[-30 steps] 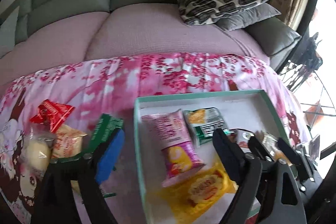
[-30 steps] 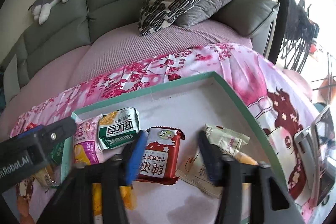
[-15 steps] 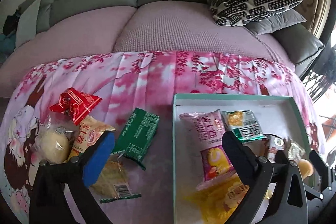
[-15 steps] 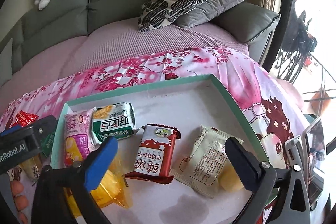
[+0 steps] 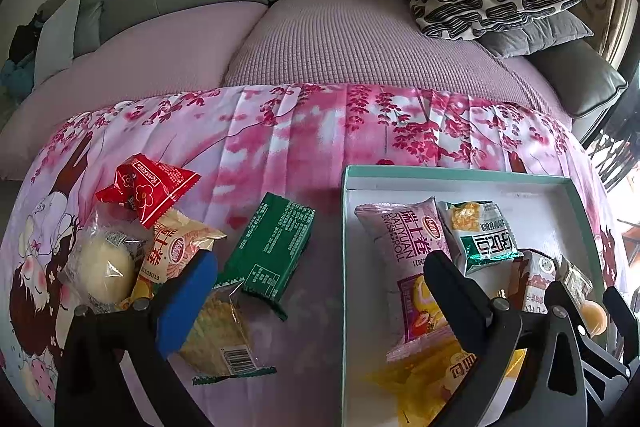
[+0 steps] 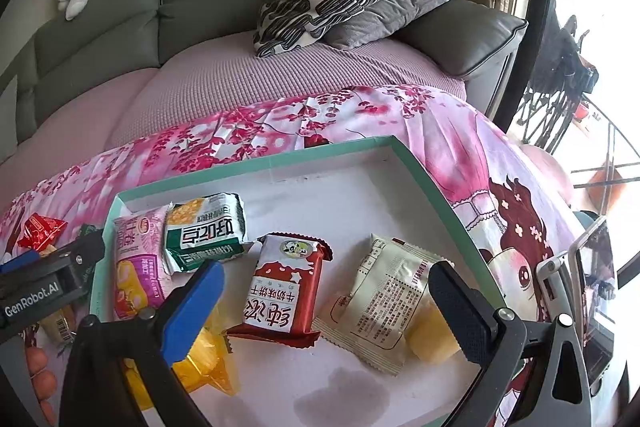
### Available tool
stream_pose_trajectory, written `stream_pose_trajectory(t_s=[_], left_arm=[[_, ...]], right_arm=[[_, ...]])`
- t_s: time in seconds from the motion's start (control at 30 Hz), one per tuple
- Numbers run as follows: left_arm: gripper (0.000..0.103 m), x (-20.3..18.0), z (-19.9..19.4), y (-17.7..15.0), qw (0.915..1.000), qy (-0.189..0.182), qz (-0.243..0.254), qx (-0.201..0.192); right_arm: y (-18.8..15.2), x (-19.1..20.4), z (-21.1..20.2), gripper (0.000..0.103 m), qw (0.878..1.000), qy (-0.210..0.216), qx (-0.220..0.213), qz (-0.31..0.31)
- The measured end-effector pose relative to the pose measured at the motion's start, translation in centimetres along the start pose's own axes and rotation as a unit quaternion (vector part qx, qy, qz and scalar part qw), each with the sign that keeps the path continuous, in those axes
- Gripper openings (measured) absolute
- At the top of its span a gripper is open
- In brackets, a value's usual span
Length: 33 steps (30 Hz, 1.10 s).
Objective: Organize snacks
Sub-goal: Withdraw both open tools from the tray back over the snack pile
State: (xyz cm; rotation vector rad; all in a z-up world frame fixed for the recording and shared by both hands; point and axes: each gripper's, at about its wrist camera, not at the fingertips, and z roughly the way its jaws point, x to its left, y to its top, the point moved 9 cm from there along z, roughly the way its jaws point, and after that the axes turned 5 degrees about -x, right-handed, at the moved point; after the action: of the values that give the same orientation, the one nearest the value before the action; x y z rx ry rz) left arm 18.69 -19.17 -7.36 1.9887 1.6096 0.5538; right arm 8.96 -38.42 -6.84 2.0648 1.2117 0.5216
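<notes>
1. On the blossom-print cloth [image 5: 304,131], left of the tray, lie five loose snacks. A red packet [image 5: 150,193] sits at the pile's 12 o'clock, a clear-wrapped round bun [image 5: 106,269] at 9 o'clock, and an orange swiss-roll pack [image 5: 176,247] is in the middle, touching both.
2. A clear cracker pack [image 5: 218,331] lies at 6 o'clock, and a green packet [image 5: 272,247] at 3 o'clock overlaps its top end.
3. The left tool [image 5: 316,291] has just been opening. Its jaws stand wide apart with nothing between the pads, and they straddle the green packet and the tray's left wall.
4. The teal-rimmed tray [image 6: 256,163] holds six snacks, counted across both views.
5. Along its left wall are a pink swiss-roll pack [image 6: 136,259], a green-and-white packet [image 6: 206,229] at the pink one's 2 o'clock, overlapping it, and a yellow pack [image 6: 208,355] at its 6 o'clock.
6. Mid-tray lies a red-and-white biscuit packet [image 6: 286,291]. At its 3 o'clock, just beside it, is a cream sachet [image 6: 384,291], with one pale yellow cake [image 6: 430,337] at the sachet's 5 o'clock.
7. The right tool [image 6: 324,295] has also just been opening. Its jaws are spread fully and grip nothing, with the biscuit packet and the sachet in the gap.
</notes>
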Motion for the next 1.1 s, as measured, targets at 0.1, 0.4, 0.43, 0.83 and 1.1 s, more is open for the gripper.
stream_pose_trajectory(t_s=[0.1,0.4,0.43,0.83,1.1], left_arm=[[0.103,0.2,-0.3,0.1,1.0,0.001,0.005,0.0],[0.103,3.9,-2.6,1.1,0.9995,0.027,-0.003,-0.017],[0.103,4.5,-2.9,1.2,0.9993,0.032,-0.005,-0.021],[0.103,11.7,-7.1,1.8,0.9951,0.071,-0.048,-0.05],[0.103,16.4,-9.4,0.7,0.9903,0.095,-0.078,-0.066]], right_arm=[[0.1,0.1,-0.2,0.103,1.0,0.001,-0.001,0.001],[1.2,1.0,-2.2,0.103,1.0,0.015,-0.019,-0.002],[1.4,1.2,-2.4,0.103,1.0,0.016,-0.022,-0.005],[2.2,4.4,-5.2,0.103,0.998,0.026,-0.043,-0.044],[2.2,7.1,-6.9,0.103,0.996,0.055,-0.048,-0.057]])
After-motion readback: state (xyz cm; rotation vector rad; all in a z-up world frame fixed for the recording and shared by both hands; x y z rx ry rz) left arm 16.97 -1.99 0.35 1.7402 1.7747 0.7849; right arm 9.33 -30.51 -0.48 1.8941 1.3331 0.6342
